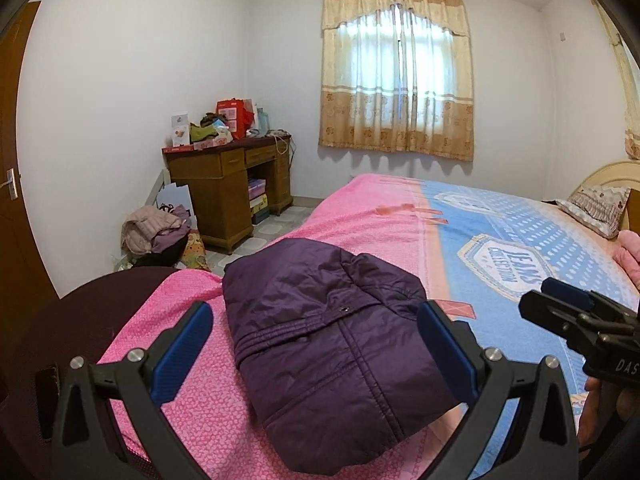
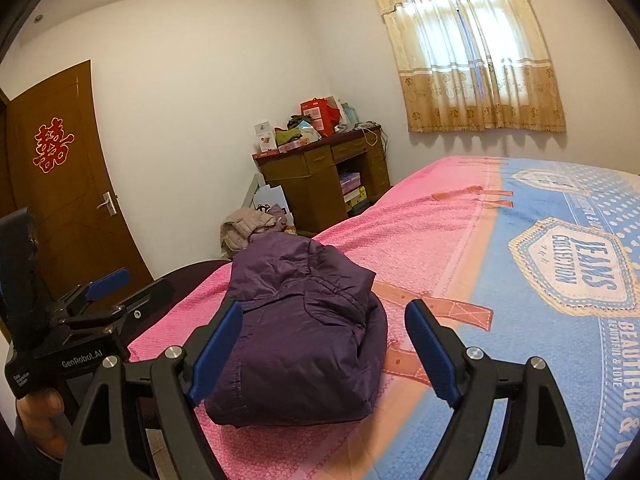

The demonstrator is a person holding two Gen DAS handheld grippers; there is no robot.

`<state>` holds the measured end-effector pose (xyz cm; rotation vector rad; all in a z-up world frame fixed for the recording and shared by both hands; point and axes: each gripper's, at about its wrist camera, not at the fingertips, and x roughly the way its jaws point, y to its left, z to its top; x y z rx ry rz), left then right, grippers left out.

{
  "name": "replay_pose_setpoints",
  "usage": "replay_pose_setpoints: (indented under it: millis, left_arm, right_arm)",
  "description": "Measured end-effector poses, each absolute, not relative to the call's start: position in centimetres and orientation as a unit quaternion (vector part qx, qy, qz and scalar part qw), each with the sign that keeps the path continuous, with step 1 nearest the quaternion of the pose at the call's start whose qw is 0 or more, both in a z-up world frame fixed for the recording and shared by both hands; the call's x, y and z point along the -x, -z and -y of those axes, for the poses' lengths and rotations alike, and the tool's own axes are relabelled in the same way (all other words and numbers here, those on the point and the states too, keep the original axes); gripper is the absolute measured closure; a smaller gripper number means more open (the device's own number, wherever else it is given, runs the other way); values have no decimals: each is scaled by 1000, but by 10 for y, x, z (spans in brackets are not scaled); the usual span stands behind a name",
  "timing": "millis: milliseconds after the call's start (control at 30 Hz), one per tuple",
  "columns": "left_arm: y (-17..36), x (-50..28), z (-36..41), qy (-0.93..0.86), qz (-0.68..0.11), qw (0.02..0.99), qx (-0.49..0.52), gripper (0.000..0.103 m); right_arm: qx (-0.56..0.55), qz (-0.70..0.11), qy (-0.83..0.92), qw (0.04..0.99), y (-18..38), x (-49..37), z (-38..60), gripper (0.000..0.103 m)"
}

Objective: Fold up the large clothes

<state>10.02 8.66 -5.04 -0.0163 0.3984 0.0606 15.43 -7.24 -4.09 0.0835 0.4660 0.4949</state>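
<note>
**Desk:** What do you have at the bottom of the frame?

**Caption:** Your left gripper point(image 1: 314, 346) fills the lower edge of its own view, jaws spread wide and nothing between the blue pads. Your right gripper point(image 2: 324, 346) is the same in its view: jaws apart, empty, hanging clear above the cloth.

**Desk:** And the garment?

**Caption:** The purple jacket point(image 1: 332, 344) lies just beyond both, centre frame, folded into a compact bundle on the pink end of the bedspread point(image 1: 520, 232), near the bed's edge.

**Desk:** So the fold looks done?

**Caption:** It reads that way. If you tidy it, come down flat on the puffy top and press out the air; pinch only at a hem, both sides together, so the slick quilting does not slide open.

**Desk:** Background?

**Caption:** A wooden desk point(image 1: 228, 184) sits at middle left, a curtained window point(image 1: 396, 76) at upper centre.
</note>
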Motion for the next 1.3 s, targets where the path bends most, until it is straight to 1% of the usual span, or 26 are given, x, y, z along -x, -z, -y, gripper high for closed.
replay_pose_setpoints:
  millis: [700, 1300]
  left_arm:
    - [53, -98, -88, -21, -213, 977, 0, 0]
    - [49, -101, -99, -49, -216, 975, -1, 0]
  right_arm:
    - [-38, -226, -240, 943, 39, -149, 70, 19]
    - [-30, -219, -248, 943, 35, -147, 66, 19]
